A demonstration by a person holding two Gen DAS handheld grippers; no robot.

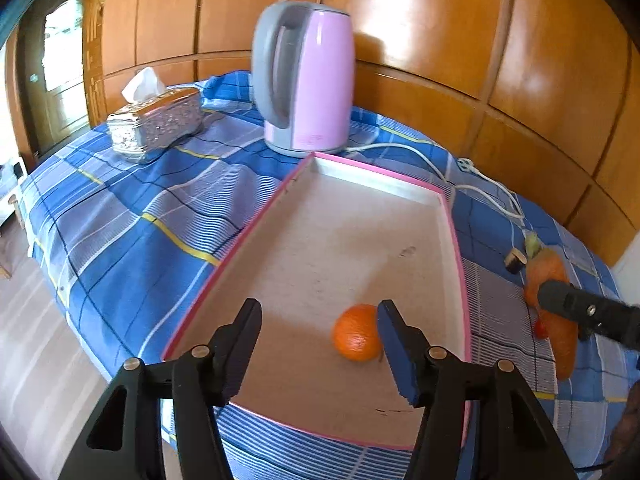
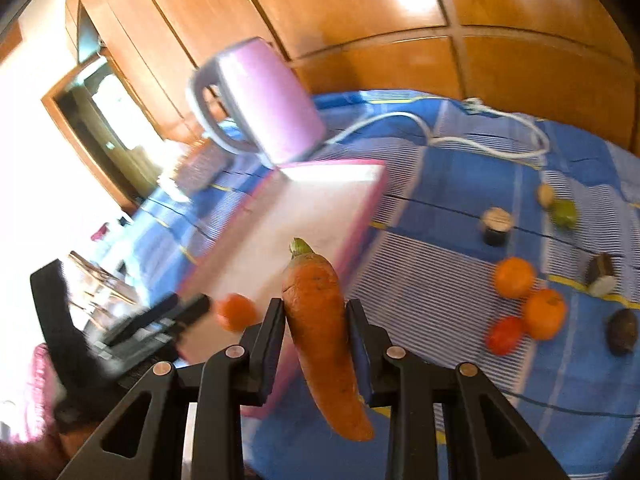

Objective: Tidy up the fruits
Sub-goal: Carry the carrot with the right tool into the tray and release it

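Note:
A pink-rimmed tray (image 1: 456, 216) lies on the blue checked cloth. One orange (image 1: 356, 334) rests in its near part, just left of my left gripper's right finger. My left gripper (image 1: 318, 312) is open and empty above the tray. My right gripper (image 2: 316, 312) is shut on a carrot (image 2: 324, 336) and holds it in the air by the tray's right edge (image 2: 370, 204). The carrot (image 1: 554, 280) and the right gripper also show at the right of the left wrist view. The orange (image 2: 236, 312) and the left gripper (image 2: 184, 312) show blurred in the right wrist view.
A pink kettle (image 1: 308, 80) with a white cord (image 1: 472, 184) stands behind the tray. A silver tissue box (image 1: 156, 124) is at the far left. Right of the tray lie two oranges (image 2: 514, 276), a tomato (image 2: 504, 334), a green fruit (image 2: 564, 212), dark fruits (image 2: 622, 332) and a small jar (image 2: 496, 226).

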